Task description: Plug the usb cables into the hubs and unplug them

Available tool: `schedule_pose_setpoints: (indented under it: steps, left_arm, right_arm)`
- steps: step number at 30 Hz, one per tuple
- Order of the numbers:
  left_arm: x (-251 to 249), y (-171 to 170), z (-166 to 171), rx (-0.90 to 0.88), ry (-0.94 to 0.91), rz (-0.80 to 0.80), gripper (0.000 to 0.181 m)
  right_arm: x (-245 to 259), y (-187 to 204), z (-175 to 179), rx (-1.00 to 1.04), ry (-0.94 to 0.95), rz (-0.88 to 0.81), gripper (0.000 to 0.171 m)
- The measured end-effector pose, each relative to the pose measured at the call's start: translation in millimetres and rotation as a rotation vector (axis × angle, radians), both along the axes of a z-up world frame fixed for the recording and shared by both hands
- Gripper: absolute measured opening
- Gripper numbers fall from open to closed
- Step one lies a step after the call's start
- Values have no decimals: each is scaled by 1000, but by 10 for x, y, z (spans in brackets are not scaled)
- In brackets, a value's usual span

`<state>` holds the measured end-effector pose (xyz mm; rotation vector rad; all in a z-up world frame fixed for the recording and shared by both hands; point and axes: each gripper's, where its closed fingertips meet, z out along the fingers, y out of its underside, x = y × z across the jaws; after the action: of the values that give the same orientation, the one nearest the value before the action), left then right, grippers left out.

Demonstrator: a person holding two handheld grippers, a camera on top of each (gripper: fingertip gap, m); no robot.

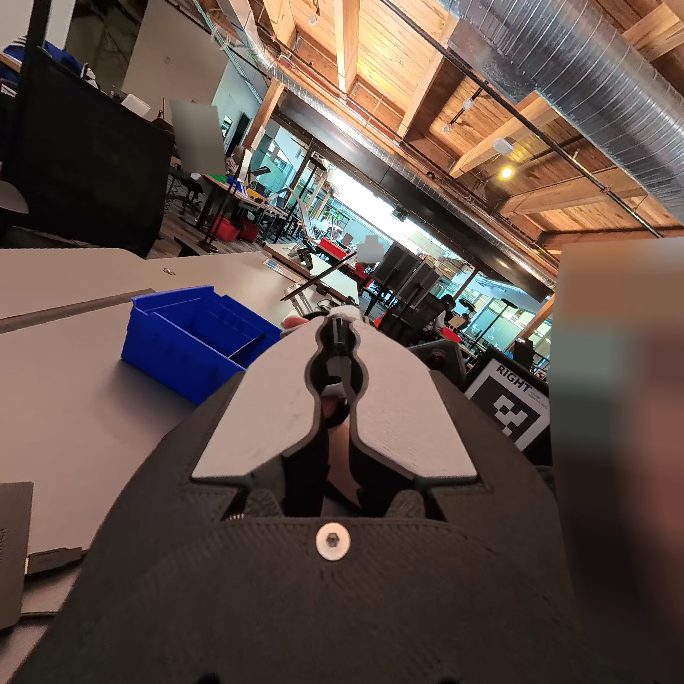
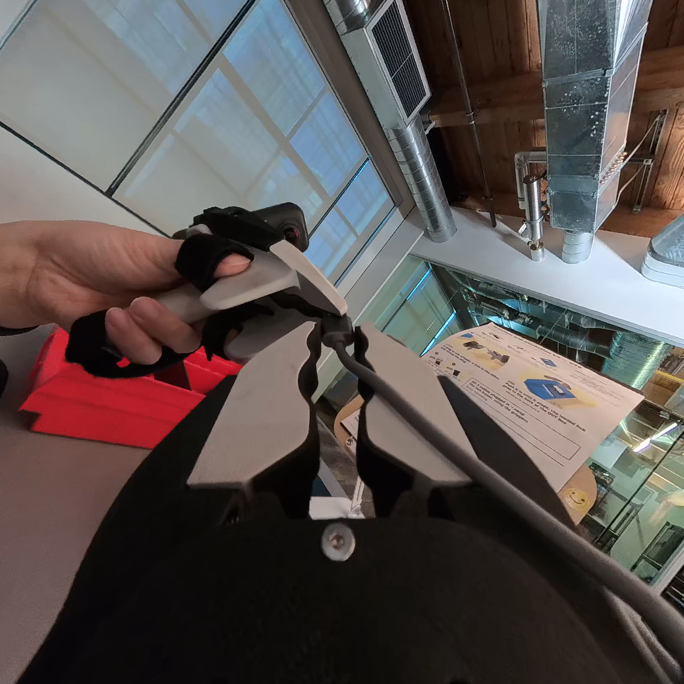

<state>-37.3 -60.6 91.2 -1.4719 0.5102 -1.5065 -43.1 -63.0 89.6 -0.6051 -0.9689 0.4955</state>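
My left gripper (image 1: 338, 325) is lifted above the table and shut on a thin dark hub (image 1: 337, 335), seen edge-on between its fingertips. My right gripper (image 2: 337, 329) is shut on a black USB plug (image 2: 335, 331). The plug's grey cable (image 2: 425, 418) trails back to the lower right. In the right wrist view a hand (image 2: 74, 270) holds the left gripper (image 2: 338, 309), whose tip meets the plug. The hub itself is hidden there. In the left wrist view the right gripper's tagged body (image 1: 507, 403) shows just right of my fingers.
A blue bin (image 1: 192, 344) stands on the grey table (image 1: 74, 388) to the left. A red bin (image 2: 111, 403) stands on the table under the hand. A printed sheet (image 2: 518, 388) on a board stands to the right. A dark flat slab (image 1: 11, 547) lies at the near left edge. Left tips and right tips are each some 25 centimeters from the dark flat slab (image 1: 11, 547).
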Motion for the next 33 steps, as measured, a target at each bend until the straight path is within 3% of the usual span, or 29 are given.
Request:
schedule_pose_setpoints:
  steps: [6,10,13,15,17,19,22,25,30,33]
  left_arm:
    - [-3,-19,17,24,10,-35,7]
    - [-295,221,6,98,107,148,34]
    - [-463,503,-425,159,485,338,43]
    - [-496,666,-881,137,771,394,56]
    - [-440,821,-1295,101,937,407,59]
    - [-363,949,-1618,114,998,418,59]
    - [-330,942,-2194,22,1165,296,67]
    - [-397,948,-2538,-35,1274,252,69]
    - [-456,931,-2857,-108,1333,199,61]
    - [-413,964,-2837,-38,1326,211,34]
  right_arm:
    - [8,-15,5,0,-38,-1,17]
    - [180,40,146,0,-17,-34,17]
    - [405,103,321,-29,36,-47,17]
    - [513,125,404,-52,55,-41,17]
    - [605,143,467,-51,74,-58,17]
    - [660,162,492,-54,75,-71,17]
    - [713,180,521,-63,86,-75,17]
    - [731,187,534,-67,86,-73,17]
    - [737,188,548,-79,87,-70,17]
    - [739,179,557,-74,87,-72,17]
